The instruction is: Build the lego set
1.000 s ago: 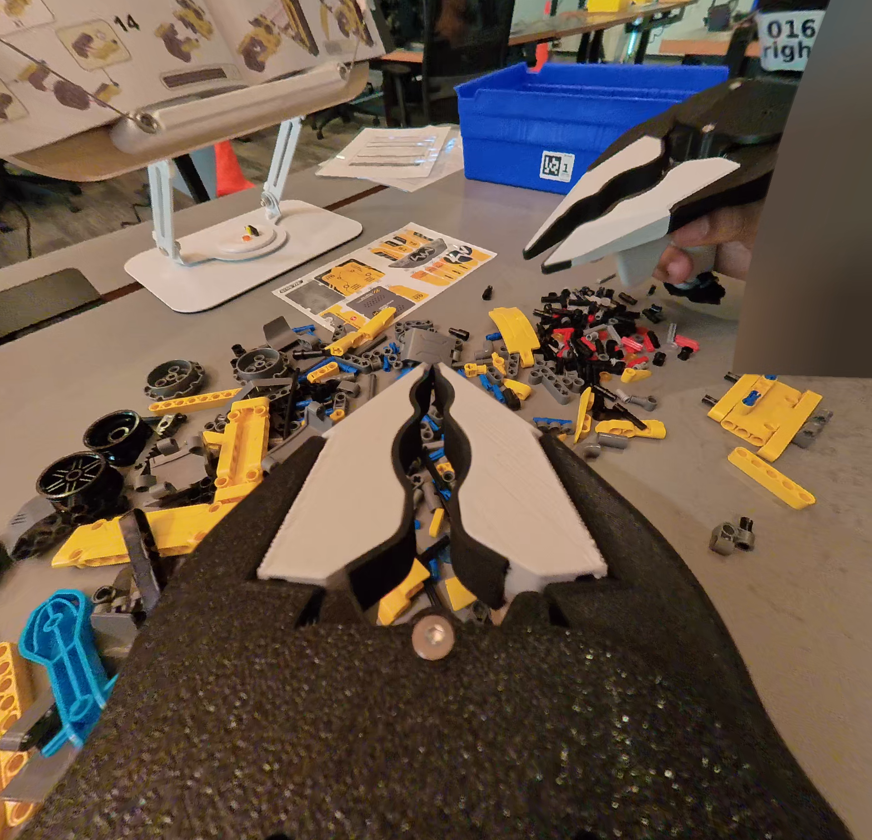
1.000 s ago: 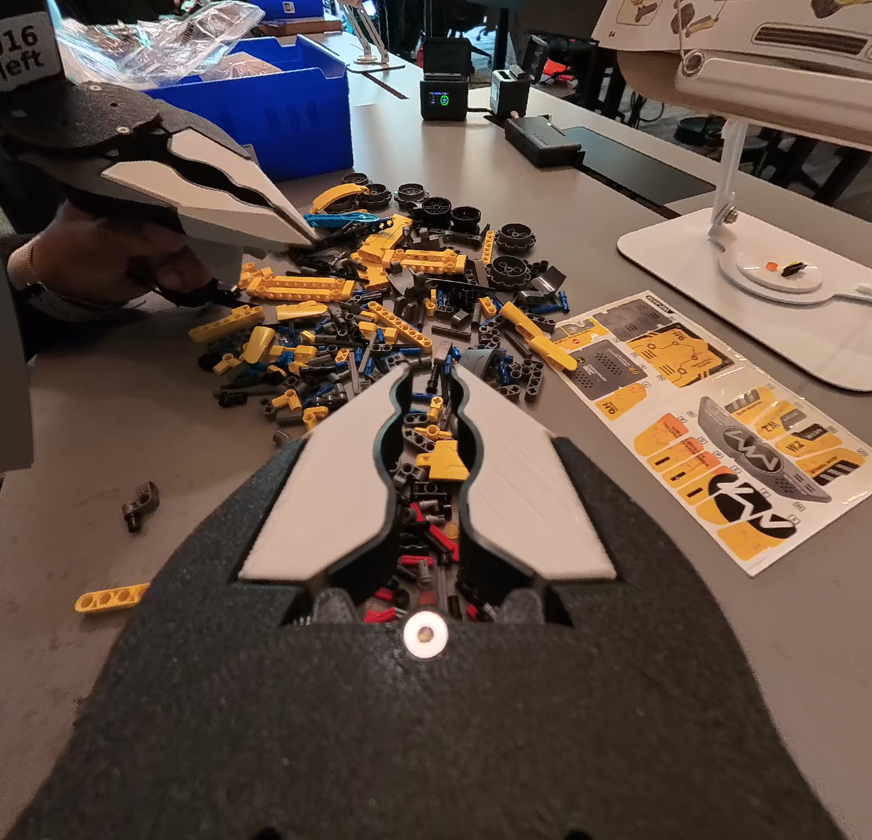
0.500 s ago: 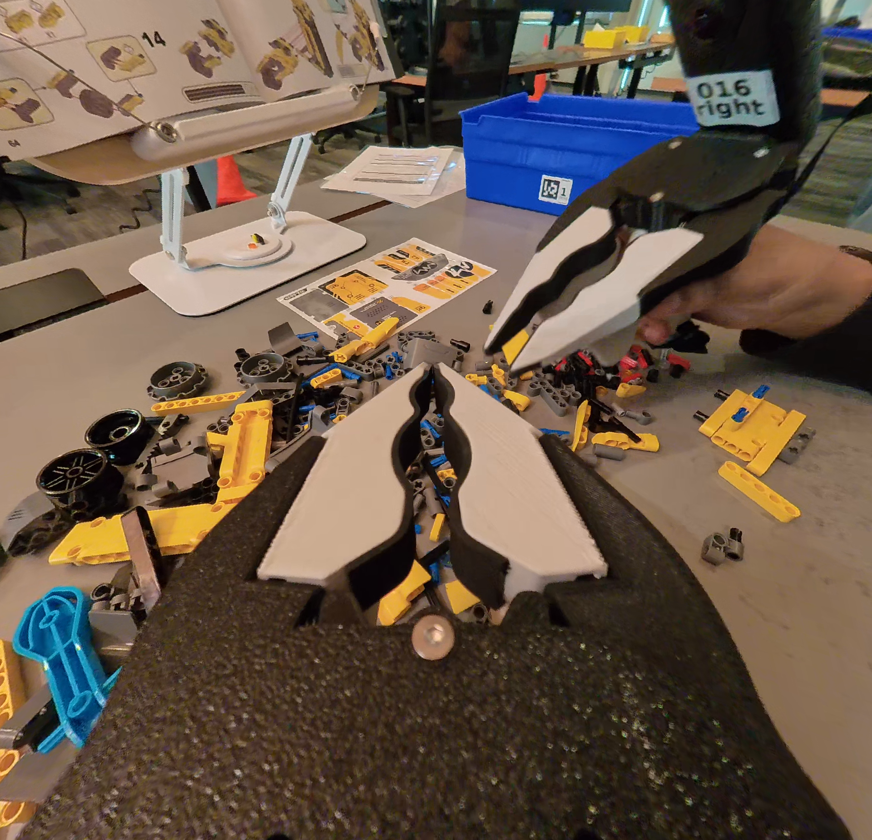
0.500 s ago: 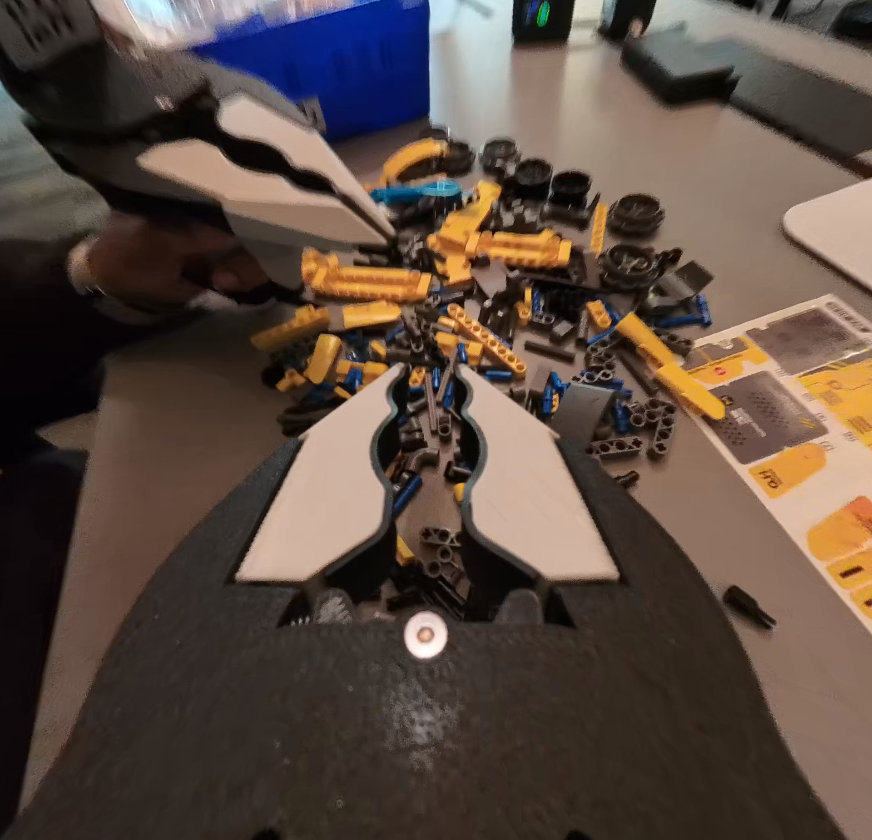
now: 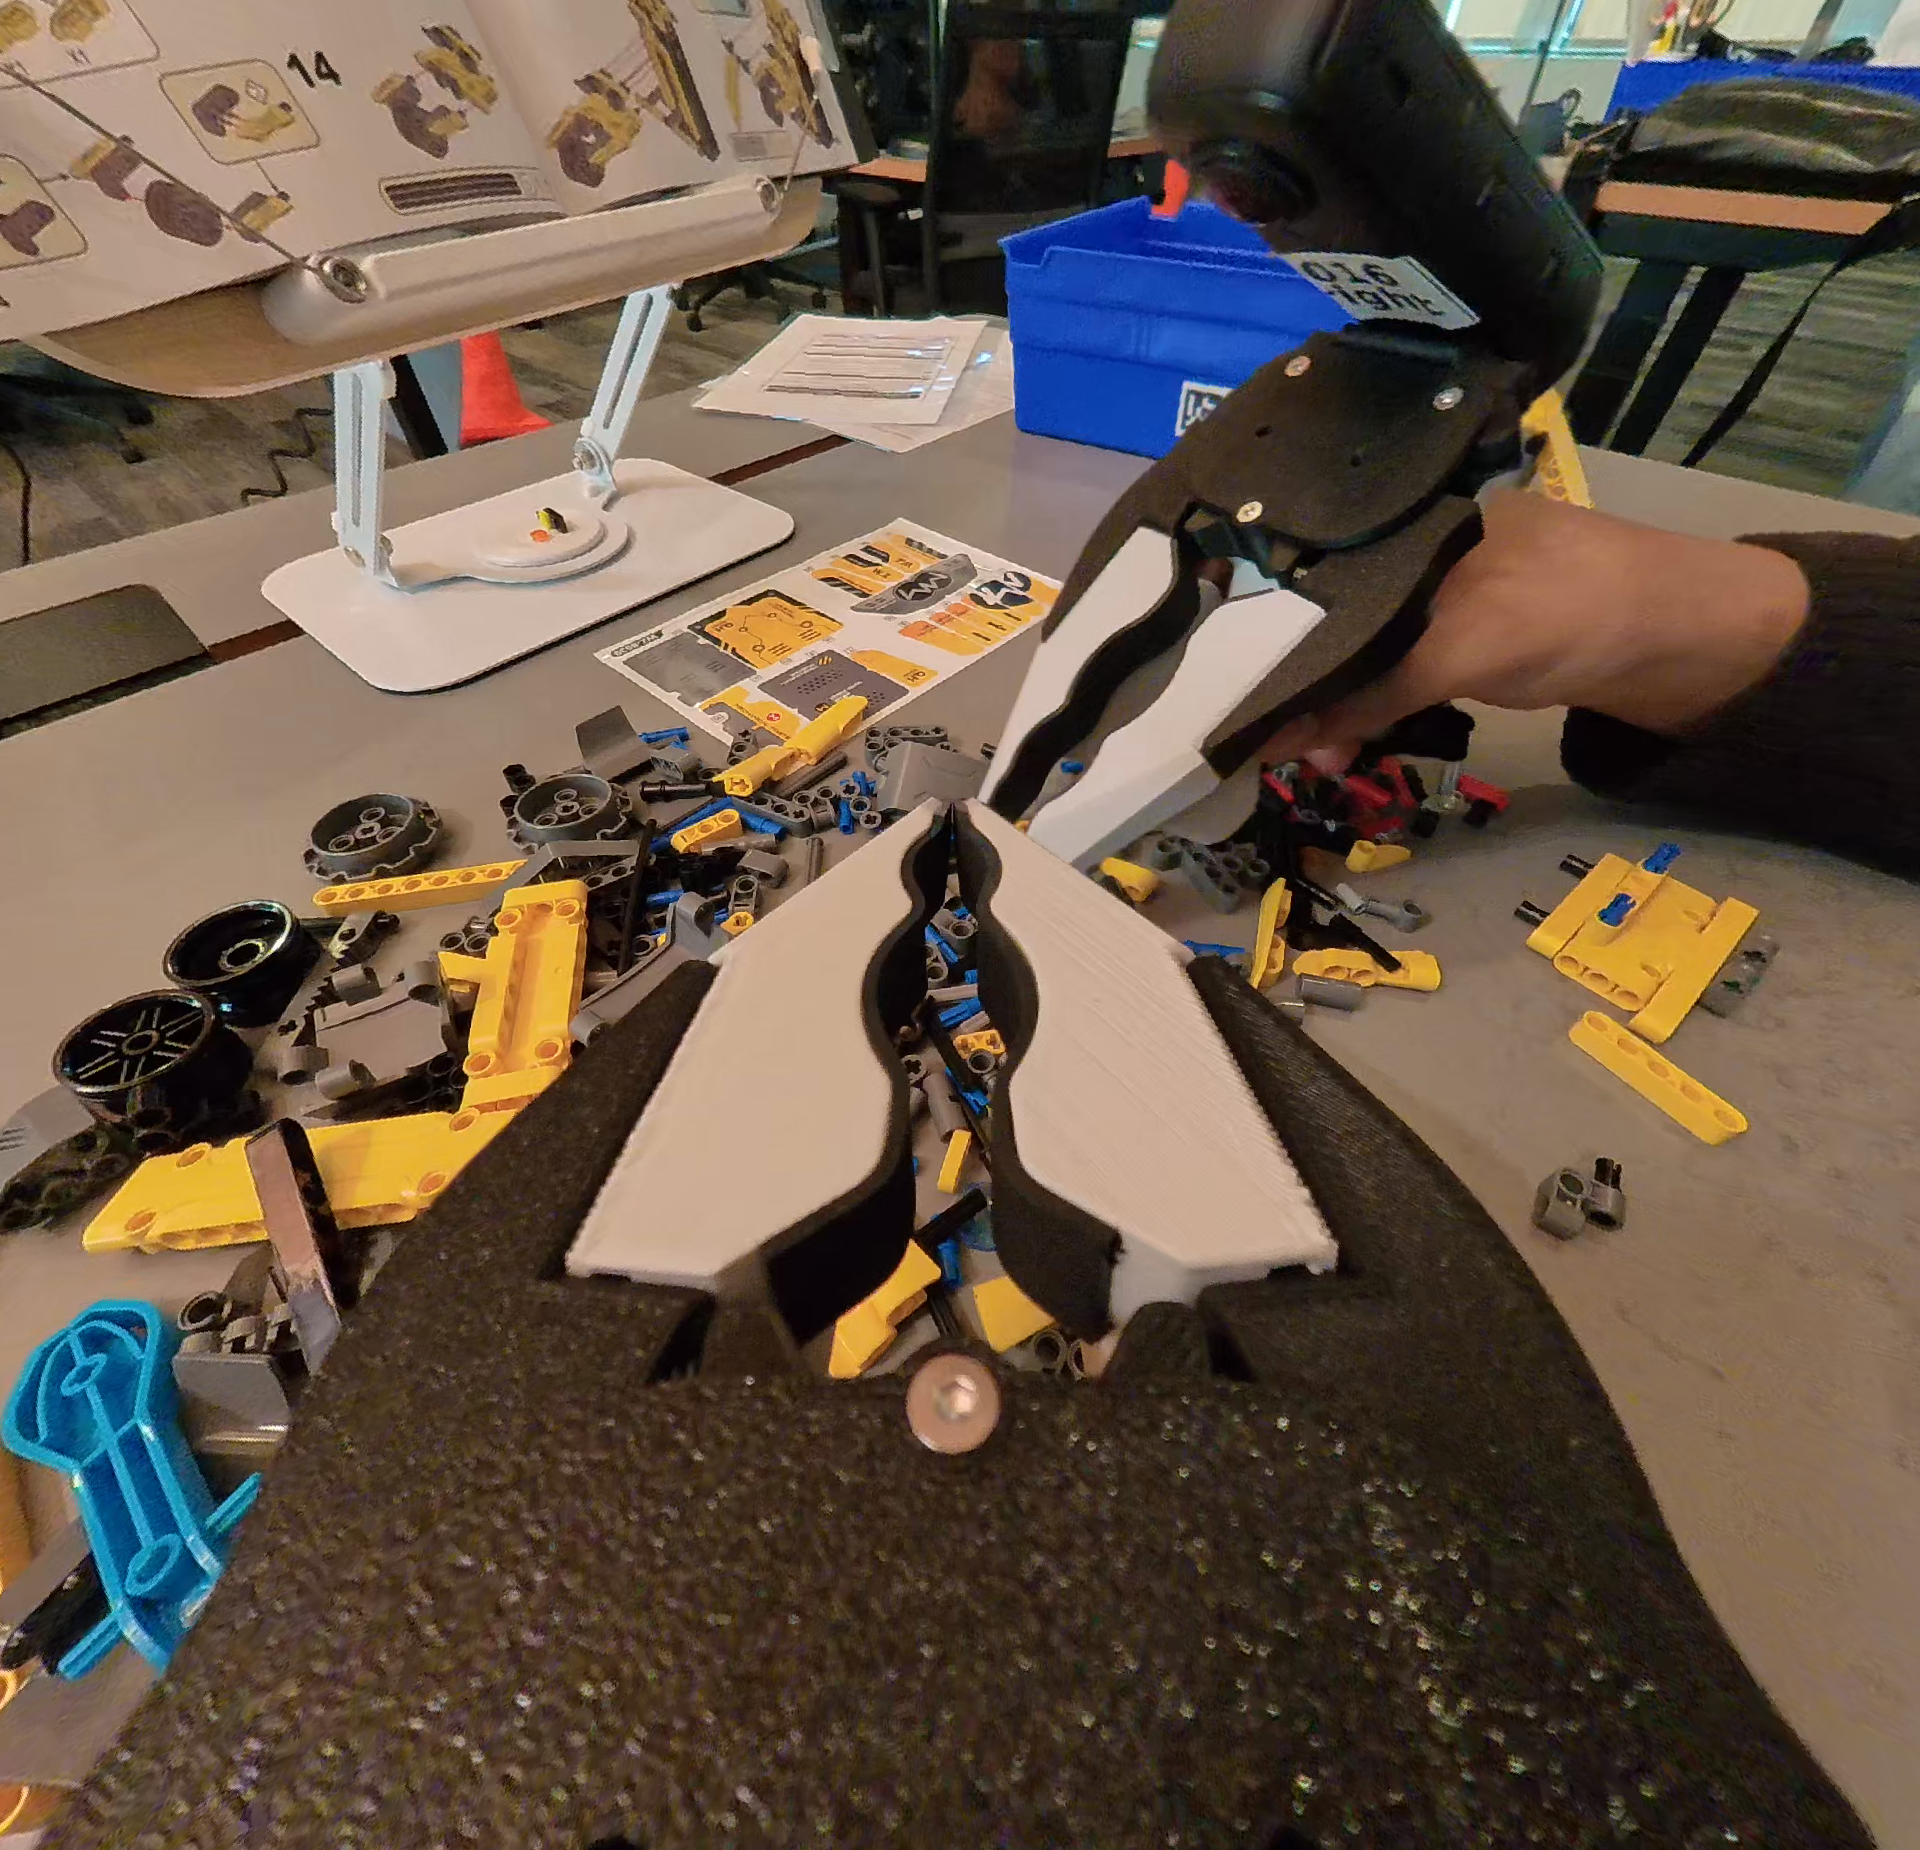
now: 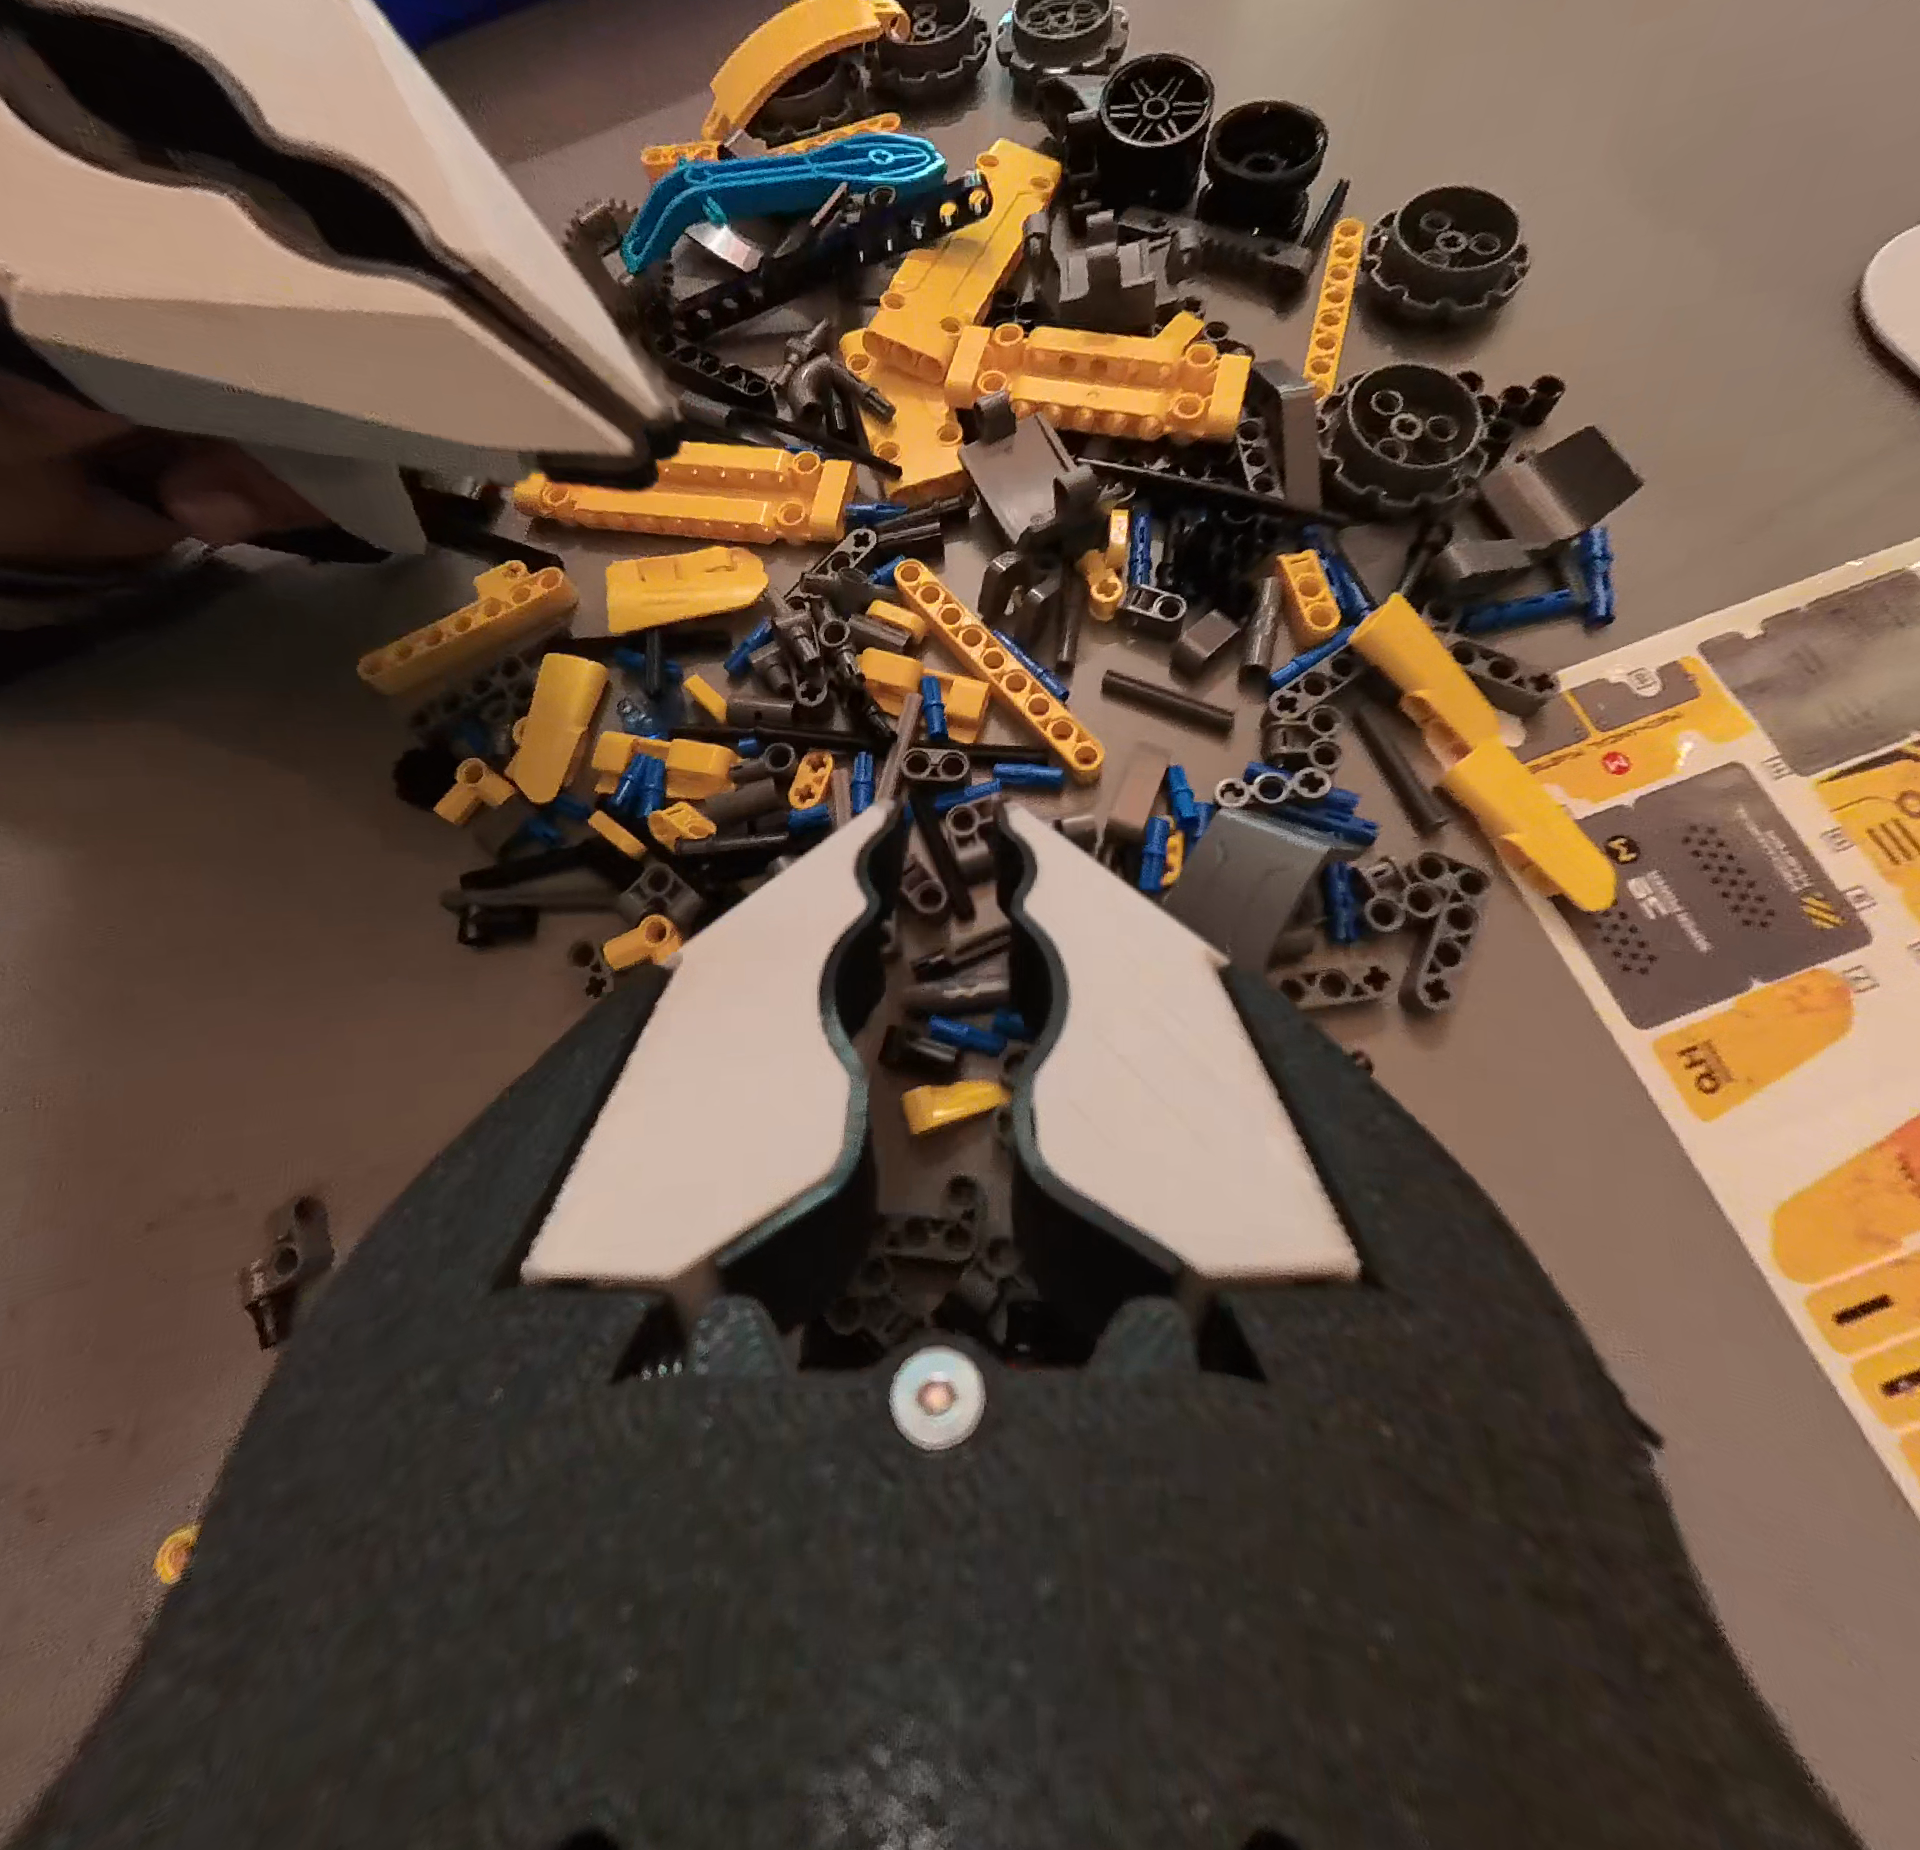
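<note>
A pile of yellow, black, grey and blue building-toy parts (image 5: 727,896) lies on the grey table (image 5: 156,813). My left gripper (image 5: 951,813) is shut and empty, with its tips just over the pile. It also shows at the upper left of the right wrist view (image 6: 644,439), above a yellow beam (image 6: 686,491). My right gripper (image 6: 951,813) is slightly open and empty. It is tilted steeply down, low over small blue and black pins (image 6: 966,1031). In the left wrist view the right gripper (image 5: 1029,829) reaches in from the right, tips close beside the left tips.
A sticker sheet (image 5: 831,637) lies behind the pile, with a white book stand (image 5: 520,595) and a blue bin (image 5: 1122,335) farther back. A yellow sub-assembly (image 5: 1642,938), a yellow beam (image 5: 1657,1073) and a grey connector (image 5: 1579,1192) lie to the right. Black wheels (image 5: 156,1042) and a blue tool (image 5: 114,1457) lie to the left. Some 8 centimeters of space lies between my two pairs of fingers.
My right gripper has moved forward and down over the pile, close to the left gripper's tips. The left gripper has barely moved.
</note>
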`<action>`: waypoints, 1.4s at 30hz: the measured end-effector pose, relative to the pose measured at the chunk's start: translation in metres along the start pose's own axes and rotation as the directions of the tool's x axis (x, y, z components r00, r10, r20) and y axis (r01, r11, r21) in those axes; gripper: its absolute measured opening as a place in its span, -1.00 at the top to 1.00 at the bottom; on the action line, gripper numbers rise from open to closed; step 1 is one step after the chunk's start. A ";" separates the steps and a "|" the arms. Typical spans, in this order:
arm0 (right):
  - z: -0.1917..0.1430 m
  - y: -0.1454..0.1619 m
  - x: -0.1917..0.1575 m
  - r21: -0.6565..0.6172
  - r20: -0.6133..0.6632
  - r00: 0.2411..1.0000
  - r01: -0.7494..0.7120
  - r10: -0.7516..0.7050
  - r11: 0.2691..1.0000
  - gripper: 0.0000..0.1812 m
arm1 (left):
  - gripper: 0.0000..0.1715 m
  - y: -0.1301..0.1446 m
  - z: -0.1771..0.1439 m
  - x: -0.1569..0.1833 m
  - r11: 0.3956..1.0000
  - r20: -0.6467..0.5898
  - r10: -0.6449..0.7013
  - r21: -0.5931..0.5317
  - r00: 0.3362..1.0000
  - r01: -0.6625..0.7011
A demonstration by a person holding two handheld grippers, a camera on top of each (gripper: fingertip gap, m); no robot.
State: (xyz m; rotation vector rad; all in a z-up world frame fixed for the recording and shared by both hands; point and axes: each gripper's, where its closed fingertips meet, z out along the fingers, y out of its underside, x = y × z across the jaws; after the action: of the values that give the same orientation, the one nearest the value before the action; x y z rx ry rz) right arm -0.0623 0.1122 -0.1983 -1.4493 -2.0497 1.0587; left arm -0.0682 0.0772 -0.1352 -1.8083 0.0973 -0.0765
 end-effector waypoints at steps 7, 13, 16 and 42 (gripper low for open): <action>0.012 0.009 0.000 -0.077 -0.001 1.000 0.026 -0.027 0.997 0.91 | 1.00 0.000 0.000 0.001 1.000 -0.006 -0.004 -0.001 1.000 0.004; 0.016 0.013 0.006 -0.090 -0.033 0.998 0.046 -0.049 0.995 0.90 | 1.00 0.001 0.000 0.001 1.000 -0.010 -0.004 -0.005 1.000 0.004; 0.016 0.013 0.006 -0.094 -0.040 0.997 0.060 -0.064 0.994 0.89 | 1.00 0.002 0.001 0.001 1.000 -0.011 -0.003 -0.009 1.000 0.002; -0.048 -0.056 -0.062 0.282 -0.292 0.757 0.652 -0.584 0.704 0.94 | 0.71 -0.018 -0.010 0.033 0.763 -0.568 -0.571 -0.101 0.593 0.638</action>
State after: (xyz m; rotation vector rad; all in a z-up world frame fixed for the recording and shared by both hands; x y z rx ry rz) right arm -0.0396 0.0619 -0.1189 -0.5513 -1.8566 0.9016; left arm -0.0362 0.0678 -0.1153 -1.5709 -0.1116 -1.1145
